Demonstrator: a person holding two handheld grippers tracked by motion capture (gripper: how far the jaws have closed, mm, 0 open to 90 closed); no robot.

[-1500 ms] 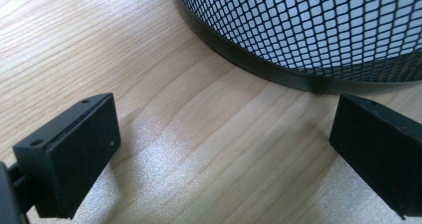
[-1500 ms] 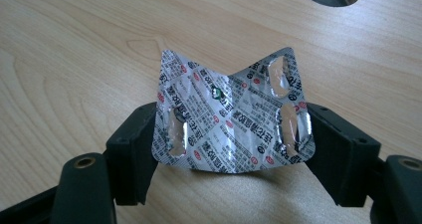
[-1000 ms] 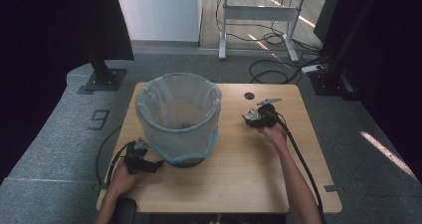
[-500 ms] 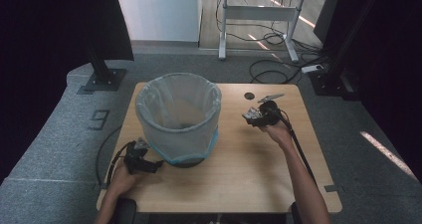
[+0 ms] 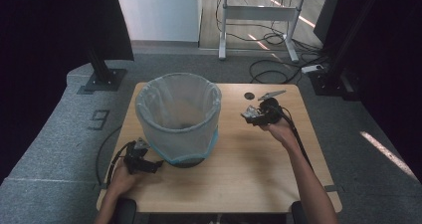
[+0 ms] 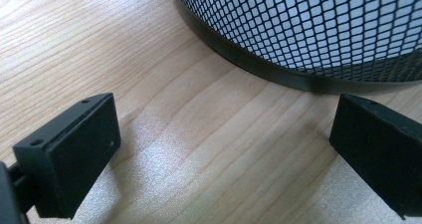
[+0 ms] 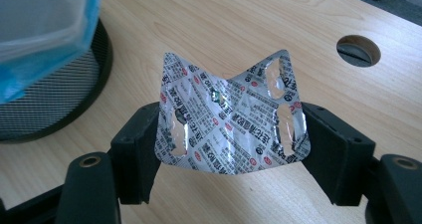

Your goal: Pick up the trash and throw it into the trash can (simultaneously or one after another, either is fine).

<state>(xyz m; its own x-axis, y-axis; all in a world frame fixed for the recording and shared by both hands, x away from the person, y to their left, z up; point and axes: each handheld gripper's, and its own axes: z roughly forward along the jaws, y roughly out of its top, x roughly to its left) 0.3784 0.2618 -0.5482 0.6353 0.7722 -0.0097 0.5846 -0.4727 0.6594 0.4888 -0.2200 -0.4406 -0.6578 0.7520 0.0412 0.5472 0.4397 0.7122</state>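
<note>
A crumpled silver blister pack point(image 7: 231, 129) with red and black print is pinched by its two side edges between the jaws of my right gripper point(image 7: 233, 122). In the high view that gripper point(image 5: 254, 115) hangs a little above the table, right of the bin, with the pack point(image 5: 249, 112) at its tip. The black mesh bin point(image 5: 149, 99), lined with a pale blue bag point(image 7: 45, 25), stands at the table's left centre. My left gripper point(image 5: 149, 167) rests on the wood at the bin's near left foot. It point(image 6: 224, 129) is open with nothing between its jaws, and the bin's mesh wall point(image 6: 308, 30) is just ahead.
The wooden table point(image 5: 249, 169) has a round cable hole point(image 5: 249, 95) near its far edge, and a small grey strip point(image 5: 272, 94) lies beside it. Cables trail from both grippers. A desk frame and loose cables stand on the floor beyond.
My right gripper has risen slightly above the table with the blister pack in it. The left gripper has stayed where it was.
</note>
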